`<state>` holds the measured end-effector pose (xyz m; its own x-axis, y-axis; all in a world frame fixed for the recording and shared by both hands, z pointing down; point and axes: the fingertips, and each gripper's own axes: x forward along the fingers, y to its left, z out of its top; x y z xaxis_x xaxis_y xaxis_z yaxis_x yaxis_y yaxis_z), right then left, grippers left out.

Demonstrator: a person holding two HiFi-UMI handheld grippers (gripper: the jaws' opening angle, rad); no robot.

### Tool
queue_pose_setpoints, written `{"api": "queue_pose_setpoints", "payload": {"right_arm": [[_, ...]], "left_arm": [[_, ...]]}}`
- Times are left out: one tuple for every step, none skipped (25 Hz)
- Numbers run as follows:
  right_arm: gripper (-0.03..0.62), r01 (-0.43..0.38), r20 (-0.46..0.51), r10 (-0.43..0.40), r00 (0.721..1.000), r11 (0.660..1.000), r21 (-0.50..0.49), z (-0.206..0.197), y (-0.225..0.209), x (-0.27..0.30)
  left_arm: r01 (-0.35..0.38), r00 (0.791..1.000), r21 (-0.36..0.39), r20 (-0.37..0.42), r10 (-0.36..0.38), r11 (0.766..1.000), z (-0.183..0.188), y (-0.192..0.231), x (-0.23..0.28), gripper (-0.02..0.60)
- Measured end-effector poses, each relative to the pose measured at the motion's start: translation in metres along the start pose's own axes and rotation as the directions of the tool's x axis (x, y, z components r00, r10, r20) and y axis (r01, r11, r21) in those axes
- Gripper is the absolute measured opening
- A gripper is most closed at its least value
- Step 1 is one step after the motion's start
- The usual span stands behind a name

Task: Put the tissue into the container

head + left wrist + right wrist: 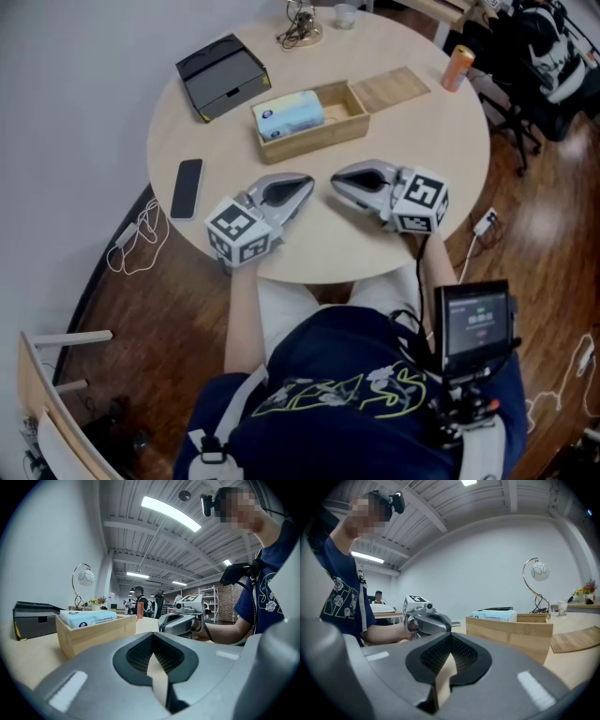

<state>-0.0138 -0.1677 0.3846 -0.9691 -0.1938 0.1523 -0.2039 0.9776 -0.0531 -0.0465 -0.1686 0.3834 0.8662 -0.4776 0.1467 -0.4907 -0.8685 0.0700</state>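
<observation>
The tissue pack (287, 114), light blue and white, lies in the left half of the open wooden container (336, 127) at the middle of the round table. My left gripper (307, 182) and right gripper (336, 180) rest on the table nearer me, tips pointing at each other a short gap apart. Both are shut with nothing between their jaws. The left gripper view looks past its jaws (154, 646) at the tissue pack (89, 617) in the container (96, 633) and at the right gripper (180, 620). The right gripper view shows its jaws (446, 658), the container (513, 632) and the left gripper (427, 619).
The container's wooden lid (389, 89) lies flat at its right. A black box (222, 75) stands at the back left, a phone (187, 187) at the left edge. An orange can (457, 67), a small lamp (302, 28) and a cup (345, 14) sit at the far rim.
</observation>
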Motion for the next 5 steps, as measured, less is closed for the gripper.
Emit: {"api": "queue_pose_setpoints", "payload": {"right_arm": [[0.011, -0.002, 0.002, 0.002, 1.0, 1.0, 0.0, -0.0011, -0.0006, -0.0001], [0.011, -0.003, 0.002, 0.003, 1.0, 1.0, 0.0, -0.0023, -0.0011, -0.0003], [0.011, -0.003, 0.001, 0.003, 1.0, 1.0, 0.001, -0.0032, -0.0013, -0.0006], [0.011, -0.004, -0.002, 0.004, 1.0, 1.0, 0.001, -0.004, -0.0012, -0.0009], [0.011, -0.004, -0.004, 0.004, 1.0, 1.0, 0.002, -0.0048, -0.0012, -0.0013]], "left_arm": [[0.0, 1.0, 0.0, 0.0, 0.0, 1.0, 0.0002, 0.0, 0.0, 0.003], [0.0, 1.0, 0.001, 0.0, 0.0, 1.0, 0.0002, 0.0001, -0.0001, 0.003], [0.001, 1.0, 0.001, 0.001, -0.001, 1.0, 0.0001, 0.0002, 0.0, 0.002], [0.001, 1.0, 0.001, 0.002, -0.001, 1.0, -0.0001, 0.0001, 0.0001, 0.002], [0.001, 1.0, 0.001, 0.003, -0.001, 1.0, -0.0002, -0.0001, 0.0002, 0.002]]}}
